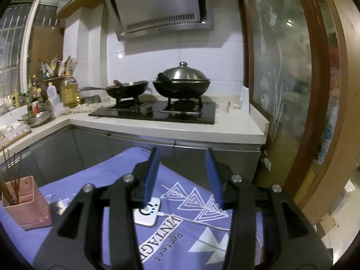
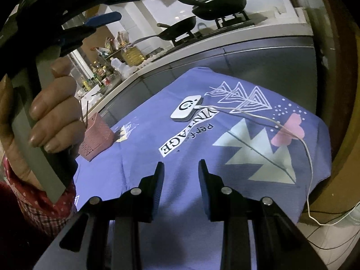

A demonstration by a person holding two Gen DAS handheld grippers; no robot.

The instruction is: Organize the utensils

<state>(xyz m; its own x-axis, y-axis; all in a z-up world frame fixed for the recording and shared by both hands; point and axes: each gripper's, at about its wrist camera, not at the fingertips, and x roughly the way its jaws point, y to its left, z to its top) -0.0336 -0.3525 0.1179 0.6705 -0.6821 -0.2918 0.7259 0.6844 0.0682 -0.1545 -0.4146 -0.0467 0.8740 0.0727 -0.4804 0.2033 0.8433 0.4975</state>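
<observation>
A pink ribbed utensil holder (image 1: 27, 204) stands on the purple cloth at the left, with several dark chopsticks (image 1: 10, 180) upright in it. It also shows in the right wrist view (image 2: 95, 138), partly behind the hand. My left gripper (image 1: 183, 155) is open and empty, held above the cloth to the right of the holder and pointing at the stove. It shows in the right wrist view as a blue fingertip (image 2: 105, 19) at top left. My right gripper (image 2: 181, 168) is open and empty, low over the cloth's near part.
A purple printed cloth (image 2: 225, 180) covers the table. A white device (image 2: 186, 109) with a white cable (image 2: 292, 132) lies on it. Behind are the counter (image 1: 225, 128), the stove (image 1: 157, 112) with two pans, bottles at the left, and a wooden door frame (image 1: 315, 112) at the right.
</observation>
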